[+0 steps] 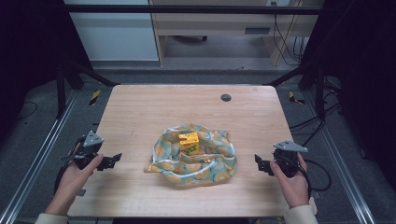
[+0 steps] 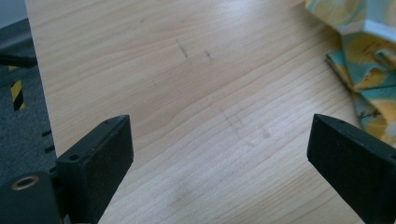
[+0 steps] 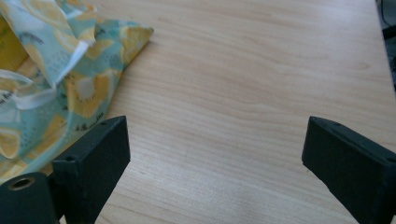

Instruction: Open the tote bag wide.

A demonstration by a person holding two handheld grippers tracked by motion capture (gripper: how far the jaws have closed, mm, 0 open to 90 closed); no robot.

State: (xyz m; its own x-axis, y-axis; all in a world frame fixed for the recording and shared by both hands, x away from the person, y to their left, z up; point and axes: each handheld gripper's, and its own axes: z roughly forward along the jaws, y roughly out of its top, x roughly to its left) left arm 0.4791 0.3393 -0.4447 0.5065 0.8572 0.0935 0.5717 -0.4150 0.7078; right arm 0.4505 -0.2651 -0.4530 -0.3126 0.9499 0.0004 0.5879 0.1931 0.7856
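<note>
A crumpled cloth [image 1: 191, 156] with a lemon print on pale green lies in the middle of the wooden table [image 1: 140, 112]. A small yellow carton [image 1: 189, 142] stands on the cloth. My left gripper [image 1: 114, 159] rests near the table's left edge, open, with bare wood between its jaws, well left of the cloth [image 2: 369, 70]. My right gripper [image 1: 260, 164] is at the right side, open, a short way right of the cloth [image 3: 56, 84]. A corner of the carton [image 3: 9, 46] peeks from the folds in the right gripper view.
A dark round grommet [image 1: 226, 97] sits in the table near the far edge. Metal frame rails [image 1: 42, 154] run along both sides, with cables [image 1: 322, 177] on the floor at the right. A desk and wall stand beyond the far edge.
</note>
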